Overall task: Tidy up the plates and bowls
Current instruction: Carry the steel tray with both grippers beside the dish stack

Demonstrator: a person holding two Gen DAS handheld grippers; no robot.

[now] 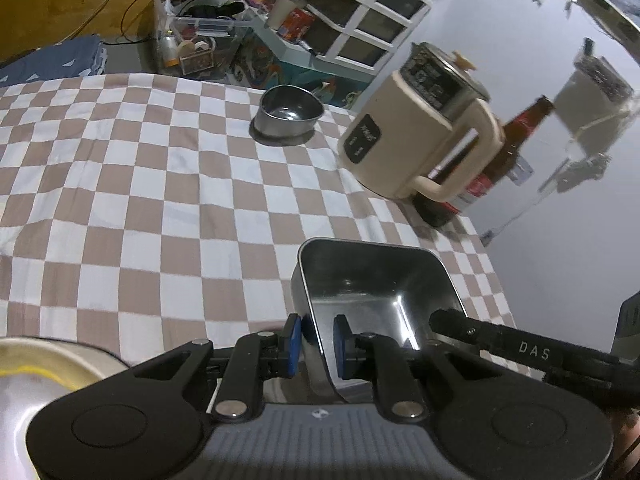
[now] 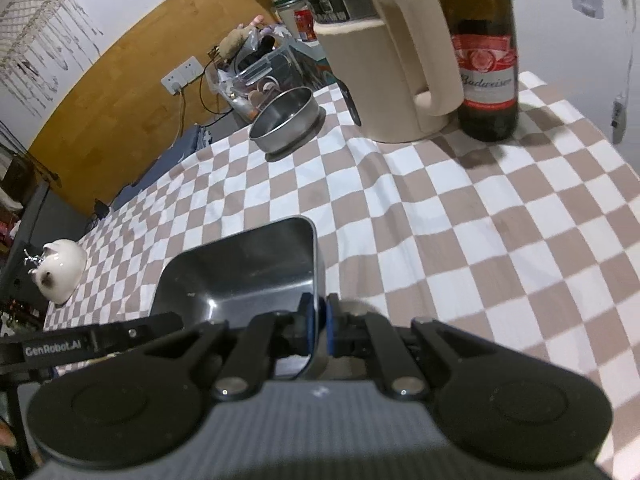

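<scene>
Both grippers clamp one rectangular steel tray: left gripper and right gripper on opposite walls. Round steel bowl sits well apart on the checkered cloth.

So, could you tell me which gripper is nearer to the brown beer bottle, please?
Right. The right gripper grips the rectangular steel tray on the side facing the brown beer bottle; the left gripper grips the tray's opposite rim, farther away.

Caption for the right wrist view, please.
Right gripper grips one wall of a rectangular steel tray above checkered cloth; round steel bowl beyond.
</scene>
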